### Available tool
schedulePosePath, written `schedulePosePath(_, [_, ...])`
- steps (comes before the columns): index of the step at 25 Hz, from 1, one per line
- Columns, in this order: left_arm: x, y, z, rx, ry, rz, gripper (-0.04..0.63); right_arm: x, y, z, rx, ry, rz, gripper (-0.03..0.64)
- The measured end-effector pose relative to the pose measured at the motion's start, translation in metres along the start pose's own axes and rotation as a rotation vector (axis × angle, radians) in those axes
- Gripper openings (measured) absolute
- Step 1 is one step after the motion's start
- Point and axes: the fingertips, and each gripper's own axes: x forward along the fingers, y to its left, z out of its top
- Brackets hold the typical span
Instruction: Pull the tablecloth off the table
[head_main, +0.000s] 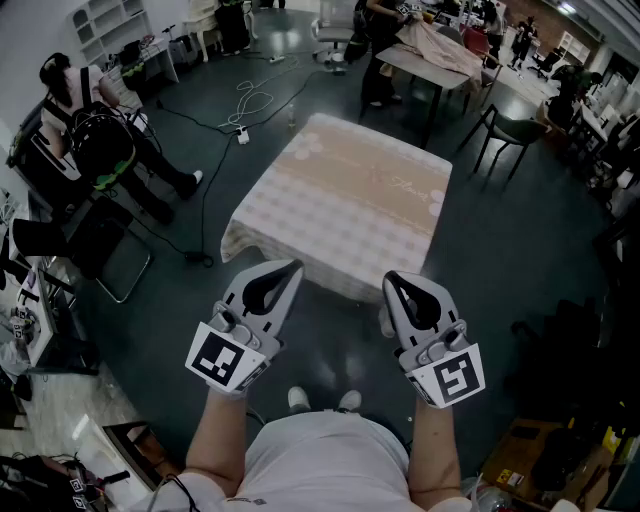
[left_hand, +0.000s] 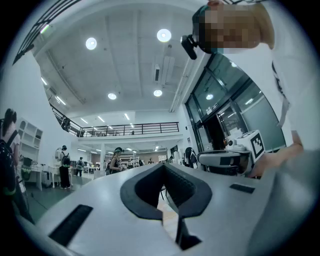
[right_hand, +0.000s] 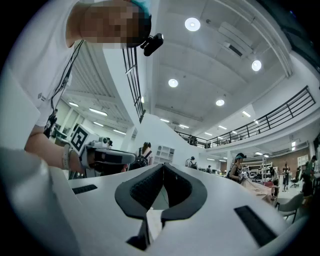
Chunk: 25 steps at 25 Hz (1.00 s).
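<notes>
A pale beige checked tablecloth (head_main: 345, 205) with a tan band down its middle covers the square table in the centre of the head view and hangs over its edges. My left gripper (head_main: 290, 266) is held in the air just short of the cloth's near hem, shut and empty. My right gripper (head_main: 392, 277) hangs beside it at the same height, also shut with nothing between its jaws. In the left gripper view the closed tips (left_hand: 164, 165) point out slightly upward across the hall. The right gripper view shows the same, tips (right_hand: 163, 165) together.
A person sits at far left beside a folding chair (head_main: 105, 255). Cables (head_main: 250, 100) run across the dark floor behind the table. Another table (head_main: 440, 55) with draped cloth and a chair (head_main: 515, 130) stand at the back right. Clutter lines both lower corners.
</notes>
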Motion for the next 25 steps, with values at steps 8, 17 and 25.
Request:
schedulePosePath(8, [0.019, -0.014, -0.007, 0.027, 0.031, -0.017, 0.012, -0.007, -0.021, -0.012, 0.071, 0.017, -0.006, 0.029])
schedulePosePath(17, [0.042, -0.048, -0.013, 0.050, 0.092, -0.017, 0.012, -0.029, -0.043, -0.006, 0.177, -0.080, 0.082, 0.208])
schedulePosePath(25, [0.055, -0.077, -0.015, 0.058, 0.090, -0.001, 0.012, -0.057, -0.043, -0.005, 0.167, -0.125, 0.174, 0.227])
